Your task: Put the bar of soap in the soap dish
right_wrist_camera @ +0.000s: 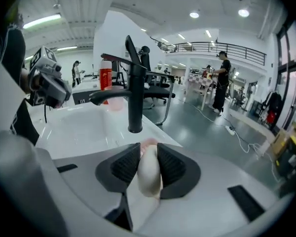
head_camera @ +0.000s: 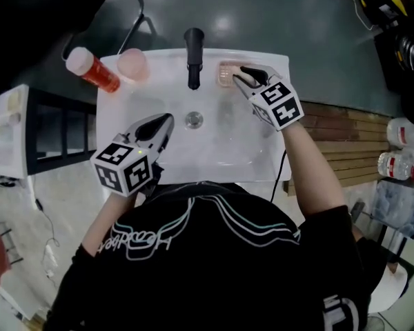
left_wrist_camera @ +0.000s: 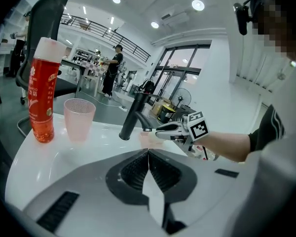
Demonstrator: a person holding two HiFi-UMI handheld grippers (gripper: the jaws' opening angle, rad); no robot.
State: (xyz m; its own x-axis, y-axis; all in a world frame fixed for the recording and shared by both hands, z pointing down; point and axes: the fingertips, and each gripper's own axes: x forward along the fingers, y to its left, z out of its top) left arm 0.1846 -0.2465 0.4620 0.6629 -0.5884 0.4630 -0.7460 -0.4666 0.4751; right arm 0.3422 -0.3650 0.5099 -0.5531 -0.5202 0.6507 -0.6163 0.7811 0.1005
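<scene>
The right gripper (right_wrist_camera: 148, 151) has its jaws clamped on the bar of soap (right_wrist_camera: 149, 177). The pink soap dish (head_camera: 225, 72) sits just under the jaw tips, beside the faucet (head_camera: 194, 55). The left gripper (left_wrist_camera: 148, 155) has its jaws together on nothing, with the sink (head_camera: 221, 150) below them.

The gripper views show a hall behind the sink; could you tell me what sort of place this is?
Likely a lab or workshop hall: the sink stands free beside office chairs, under a railed mezzanine.
</scene>
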